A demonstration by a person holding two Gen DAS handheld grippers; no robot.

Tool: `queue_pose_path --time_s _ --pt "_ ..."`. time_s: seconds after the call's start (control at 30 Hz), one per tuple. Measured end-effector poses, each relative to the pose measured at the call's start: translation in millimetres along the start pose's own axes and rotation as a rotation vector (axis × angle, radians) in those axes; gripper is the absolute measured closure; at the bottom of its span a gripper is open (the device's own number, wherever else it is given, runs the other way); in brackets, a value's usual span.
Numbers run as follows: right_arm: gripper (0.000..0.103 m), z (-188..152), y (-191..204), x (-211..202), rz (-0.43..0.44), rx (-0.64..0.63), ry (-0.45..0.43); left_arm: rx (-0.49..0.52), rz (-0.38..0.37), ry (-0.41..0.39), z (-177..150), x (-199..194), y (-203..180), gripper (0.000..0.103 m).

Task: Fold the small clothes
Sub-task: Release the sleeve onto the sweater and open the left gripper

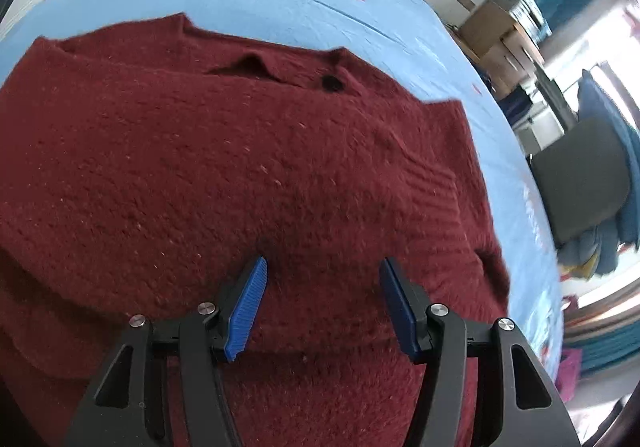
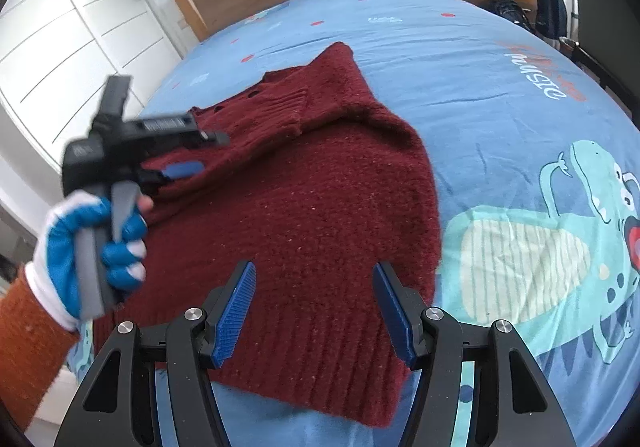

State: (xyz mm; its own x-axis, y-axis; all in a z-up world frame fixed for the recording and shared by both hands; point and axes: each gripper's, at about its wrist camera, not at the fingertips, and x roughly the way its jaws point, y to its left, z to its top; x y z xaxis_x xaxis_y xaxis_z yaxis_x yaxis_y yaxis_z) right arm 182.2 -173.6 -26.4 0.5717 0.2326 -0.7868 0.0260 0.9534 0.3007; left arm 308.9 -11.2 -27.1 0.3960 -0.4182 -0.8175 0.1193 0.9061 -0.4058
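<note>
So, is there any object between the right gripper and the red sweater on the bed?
Nothing visible stands in the way. The right gripper hangs with open jaws just over the sweater, near its ribbed hem, with only air between. The left gripper is off to the side, over the sweater's far edge, not in the path.

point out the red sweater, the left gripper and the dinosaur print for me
red sweater [image 2: 312, 207], right wrist view, middle of the knitted body
left gripper [image 2: 188, 155], right wrist view, between its blue-padded fingertips, over the sweater's sleeve side
dinosaur print [image 2: 528, 267], right wrist view, striped belly on the blue bedsheet
</note>
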Motion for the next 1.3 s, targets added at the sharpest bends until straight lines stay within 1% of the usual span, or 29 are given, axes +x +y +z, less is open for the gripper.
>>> queue_pose_path --time_s 0.03,0.07,0.1,0.13,0.17,0.23,0.33,0.43,0.5,0.57,0.6,0.67,0.73,0.77,0.83,0.9,0.97,1.07,1.3 --pt "0.039 0.2 1.0 0.3 -0.002 -0.002 0.001 0.001 -0.03 0.009 -0.5 -0.7 -3.0 0.05" --pt "0.039 1.1 2.2 0.6 -0.004 -0.005 0.003 -0.011 -0.113 0.029 -1.5 -4.5 -5.4 0.05" --pt "0.039 1.7 3.4 0.7 -0.007 -0.007 0.004 -0.011 -0.152 0.029 -0.3 -8.7 -7.2 0.05" --pt "0.039 2.8 4.5 0.8 -0.01 -0.01 0.004 0.006 -0.149 0.011 0.9 -15.8 -7.7 0.049" --pt "0.039 4.5 5.5 0.9 -0.014 -0.014 0.004 0.035 -0.114 -0.021 3.4 -25.4 -6.8 0.049" --pt "0.039 6.8 8.2 0.7 -0.018 -0.025 0.0 0.045 -0.066 -0.062 8.3 -38.9 3.3 0.049" --pt "0.039 11.8 12.8 1.1 -0.025 -0.041 -0.006 0.034 0.073 -0.132 19.0 -58.6 39.9 0.049" --pt "0.039 14.9 15.1 1.7 -0.028 -0.042 -0.011 -0.006 0.184 -0.168 26.5 -72.2 80.0 0.049" --pt "0.039 15.8 15.6 2.2 -0.032 -0.041 -0.015 -0.048 0.25 -0.18 28.4 -73.9 105.5 0.049" --pt "0.039 15.9 16.9 3.1 -0.036 -0.047 -0.01 -0.104 0.292 -0.173 24.4 -71.6 130.8 0.049" --pt "0.039 15.6 17.5 3.6 -0.039 -0.049 -0.007 -0.13 0.291 -0.164 21.0 -67.9 139.2 0.049" --pt "0.039 15.0 19.2 3.5 -0.043 -0.052 -0.003 -0.135 0.284 -0.153 14.7 -59.5 137.0 0.049" --pt "0.039 14.7 20.6 3.4 -0.047 -0.053 0.0 -0.102 0.274 -0.146 10.2 -54.5 124.1 0.035" --pt "0.039 14.9 20.8 2.6 -0.05 -0.053 0.001 -0.093 0.246 -0.136 8.6 -53.5 119.5 0.034" --pt "0.039 15.4 22.2 -1.3 -0.056 -0.055 -0.001 -0.077 0.207 -0.122 7.6 -54.8 113.4 0.034" --pt "0.039 16.3 23.6 -7.7 -0.062 -0.061 -0.008 -0.056 0.215 -0.121 6.1 -58.8 108.8 0.034" --pt "0.039 17.8 24.2 -15.3 -0.07 -0.066 -0.021 -0.046 0.206 -0.127 0.9 -67.3 103.5 0.034" --pt "0.039 19.7 22.9 -26.3 -0.081 -0.064 -0.038 -0.021 0.218 -0.154 -9.6 -84.6 94.9 0.034" --pt "0.039 12.6 23.5 -52.9 -0.085 -0.061 -0.067 -0.008 0.249 -0.193 -39.7 -120.0 88.7 0.034"
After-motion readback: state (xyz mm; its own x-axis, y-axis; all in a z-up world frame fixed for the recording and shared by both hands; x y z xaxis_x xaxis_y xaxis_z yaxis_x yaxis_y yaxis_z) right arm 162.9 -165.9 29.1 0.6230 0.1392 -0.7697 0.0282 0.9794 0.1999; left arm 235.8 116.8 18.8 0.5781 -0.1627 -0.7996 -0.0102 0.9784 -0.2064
